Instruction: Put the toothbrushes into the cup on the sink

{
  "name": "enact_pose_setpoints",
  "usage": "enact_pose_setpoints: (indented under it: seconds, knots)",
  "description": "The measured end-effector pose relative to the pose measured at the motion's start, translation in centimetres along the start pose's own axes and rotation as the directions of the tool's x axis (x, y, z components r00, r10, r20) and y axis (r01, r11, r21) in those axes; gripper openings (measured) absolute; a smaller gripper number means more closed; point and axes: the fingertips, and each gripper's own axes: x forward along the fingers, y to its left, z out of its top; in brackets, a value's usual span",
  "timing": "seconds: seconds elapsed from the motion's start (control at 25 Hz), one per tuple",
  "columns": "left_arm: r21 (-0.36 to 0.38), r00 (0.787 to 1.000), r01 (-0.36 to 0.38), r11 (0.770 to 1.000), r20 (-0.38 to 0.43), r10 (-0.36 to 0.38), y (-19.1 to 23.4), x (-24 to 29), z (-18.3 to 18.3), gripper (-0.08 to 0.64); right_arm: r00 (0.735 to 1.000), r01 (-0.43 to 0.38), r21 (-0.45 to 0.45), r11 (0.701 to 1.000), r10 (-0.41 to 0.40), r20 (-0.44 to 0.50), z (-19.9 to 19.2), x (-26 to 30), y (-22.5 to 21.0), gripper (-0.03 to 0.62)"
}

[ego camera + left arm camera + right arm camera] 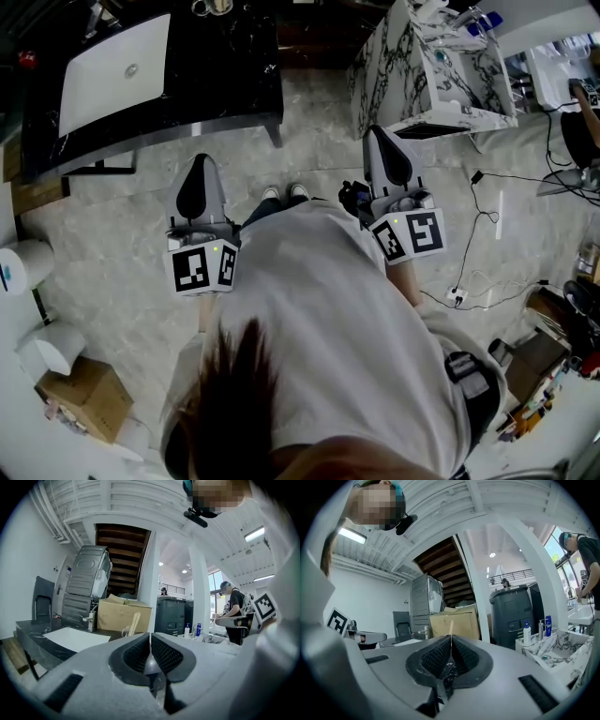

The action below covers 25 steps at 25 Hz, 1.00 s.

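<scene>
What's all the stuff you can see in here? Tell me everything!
Sink: one, white, in the black counter, upper left.
Cup: one, clear, on that counter, pale sticks in it.
Marble cabinet: one, white with dark veins, upper right.
Bottles: two, one white and one blue, on the cabinet.
Cardboard boxes: two, brown, one on the floor, one beyond the counter.
Bin: one, dark grey, past the cabinet.
Other person: one, dark top, far right.
Shoes: two, pale, on the floor between the grippers.
Left gripper: one, grey, shut, empty.
Right gripper: one, grey, shut, empty.
</scene>
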Motion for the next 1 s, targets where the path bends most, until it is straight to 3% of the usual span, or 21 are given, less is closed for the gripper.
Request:
enact_pose_setpoints:
  seconds: [0.44,1.0]
  knots:
    - [-0.006,1.0,0.015,1.0,-0.022,-0.015,2.7,-0.3,0.1,0.025,1.0,-0.003,-0.002,1.0,0.003,-0.009,-0.4,1.5,2.4,0.017]
    - [-0.002,0.999,0.034,0.999,-0.027,-0.034,2.6,0.5,0.1,0.025,0.996,0.071,-0.071,0.995,-0.074,-0.039,-0.6,0.7,-0.6,0.017]
